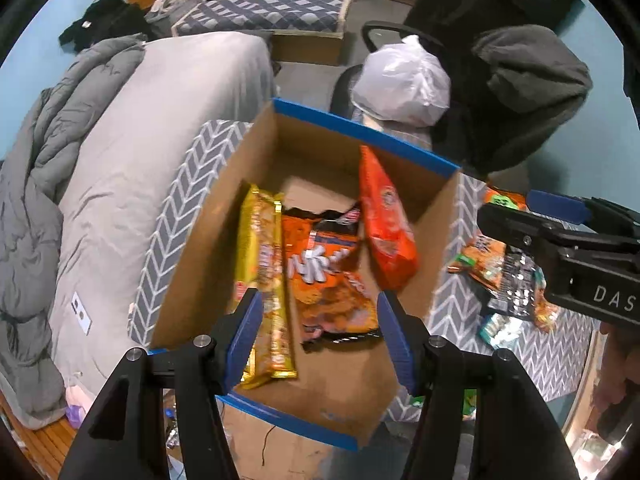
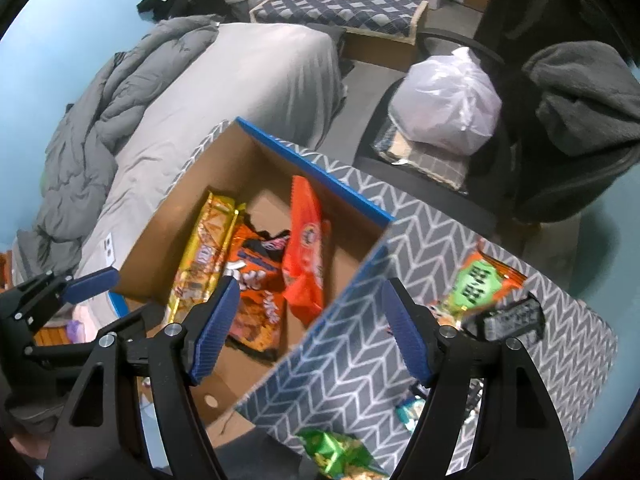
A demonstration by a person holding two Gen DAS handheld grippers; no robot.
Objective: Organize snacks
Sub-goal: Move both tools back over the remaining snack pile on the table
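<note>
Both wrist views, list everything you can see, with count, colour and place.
cardboard box: one, brown with blue rim, centre.
gold packet: one, inside box, left.
orange-black bag: one, inside box, middle.
red-orange packet: one, inside box, right, leaning.
loose snacks: several, mixed colours, on chevron cloth right of box.
bed: one, grey, left.
white plastic bag: one, on chair.
left gripper: fingers blue, open, empty.
right gripper: fingers blue, open, empty.

The orange and black snack bag (image 1: 328,276) in the cardboard box (image 1: 200,248) is showing motion-blurred lettering that cannot be read. The left claw (image 1: 320,336) is covering the lower end of the gold packet (image 1: 262,264). A green snack bag (image 2: 340,456) is being cut off by the bottom edge of the right wrist view.
</note>
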